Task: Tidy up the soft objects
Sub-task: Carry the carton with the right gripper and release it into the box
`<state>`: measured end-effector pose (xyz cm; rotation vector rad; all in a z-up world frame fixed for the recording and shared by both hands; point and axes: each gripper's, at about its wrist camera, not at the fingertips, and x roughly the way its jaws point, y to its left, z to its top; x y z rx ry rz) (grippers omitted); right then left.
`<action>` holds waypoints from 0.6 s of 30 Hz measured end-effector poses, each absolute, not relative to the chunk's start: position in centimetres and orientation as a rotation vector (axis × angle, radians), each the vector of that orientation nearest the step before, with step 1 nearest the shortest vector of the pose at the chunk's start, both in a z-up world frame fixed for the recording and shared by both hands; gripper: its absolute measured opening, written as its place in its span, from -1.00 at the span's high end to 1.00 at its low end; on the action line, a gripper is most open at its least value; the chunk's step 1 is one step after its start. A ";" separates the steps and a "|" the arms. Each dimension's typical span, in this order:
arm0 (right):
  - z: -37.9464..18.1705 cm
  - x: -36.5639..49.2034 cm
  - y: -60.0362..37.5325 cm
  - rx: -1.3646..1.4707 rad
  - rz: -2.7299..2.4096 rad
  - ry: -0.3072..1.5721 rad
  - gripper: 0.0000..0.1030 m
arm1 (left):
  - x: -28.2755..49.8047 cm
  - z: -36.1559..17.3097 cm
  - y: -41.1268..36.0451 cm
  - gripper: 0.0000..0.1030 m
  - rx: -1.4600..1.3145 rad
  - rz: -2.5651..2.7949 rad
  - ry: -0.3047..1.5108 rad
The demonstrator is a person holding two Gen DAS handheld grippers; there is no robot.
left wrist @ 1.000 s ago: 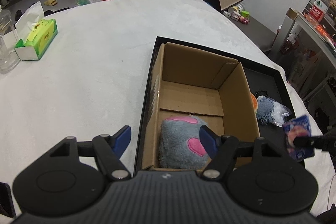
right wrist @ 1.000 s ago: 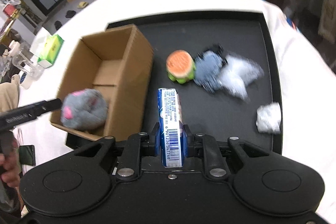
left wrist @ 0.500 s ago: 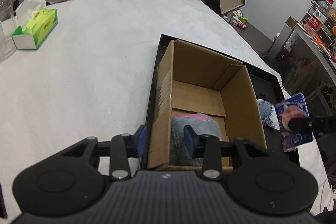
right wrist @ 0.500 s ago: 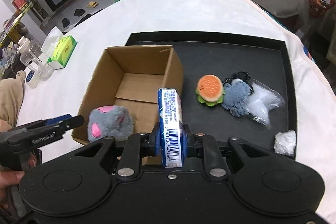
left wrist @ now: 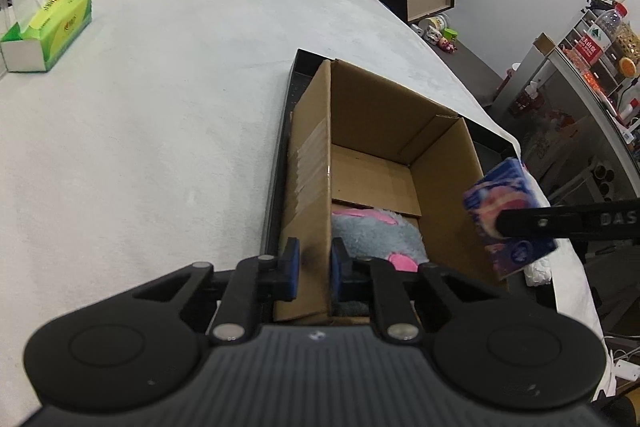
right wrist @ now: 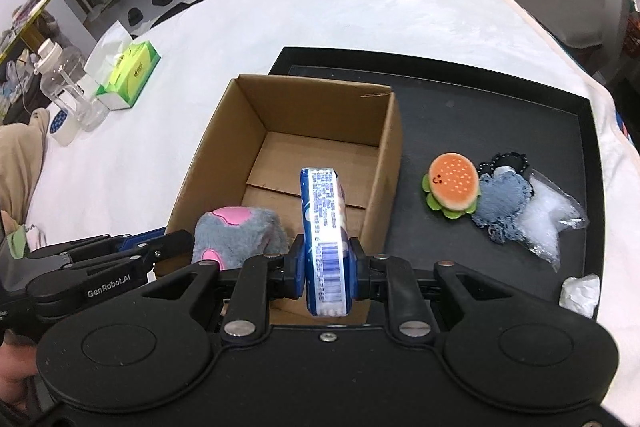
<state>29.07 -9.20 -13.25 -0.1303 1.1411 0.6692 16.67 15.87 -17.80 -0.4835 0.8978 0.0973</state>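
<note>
Landmark: cardboard box [right wrist: 316, 147], open-topped, standing at the left end of the tray.

1. Table [left wrist: 160, 87], covered in white cloth; carries the tray and all else listed.
2. Black tray [right wrist: 520, 99], shallow-rimmed, on the table; the box stands inside it against its left rim.
3. Cardboard box, brown, flaps folded flat on its floor. Its near-left wall is pinched between the blue pads of the left gripper [left wrist: 311, 263], one pad outside the wall and one inside; the jaws have just been closing onto that wall.
4. Green tissue box [right wrist: 130, 73], on the cloth well to the left of the cardboard box, beyond the tray.
5. Clear bottle [right wrist: 60, 79], white cap, just left of the tissue box, farther still from the cardboard box.
6. Grey plush toy [right wrist: 236, 237] with pink patches, inside the cardboard box at its near-left corner.
7. Blue tissue packet [right wrist: 326, 231], barcode uppermost, clamped edge-on in the right gripper [right wrist: 325, 269], held above the near edge of the cardboard box.
8. Burger plush [right wrist: 452, 189], orange top, green frill, on the tray just right of the cardboard box.
9. Blue-grey plush [right wrist: 502, 205], touching the burger's far side from the box.
10. Clear plastic bag [right wrist: 554, 223], partly under the blue-grey plush.
11. Crumpled white wad [right wrist: 580, 293], at the tray's near-right corner, farthest from the box.
</note>
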 end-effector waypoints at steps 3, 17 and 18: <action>-13.9 29.1 -8.5 -0.136 0.674 1.160 0.61 | 16.8 -17.9 16.0 0.72 -0.485 0.096 0.898; -15.0 28.1 -7.8 -0.174 0.699 1.189 0.30 | 16.8 -17.8 15.7 0.72 -0.477 0.097 0.899; -14.7 28.1 -8.2 -0.159 0.703 1.188 0.29 | 16.8 -17.8 15.6 0.72 -0.471 0.099 0.900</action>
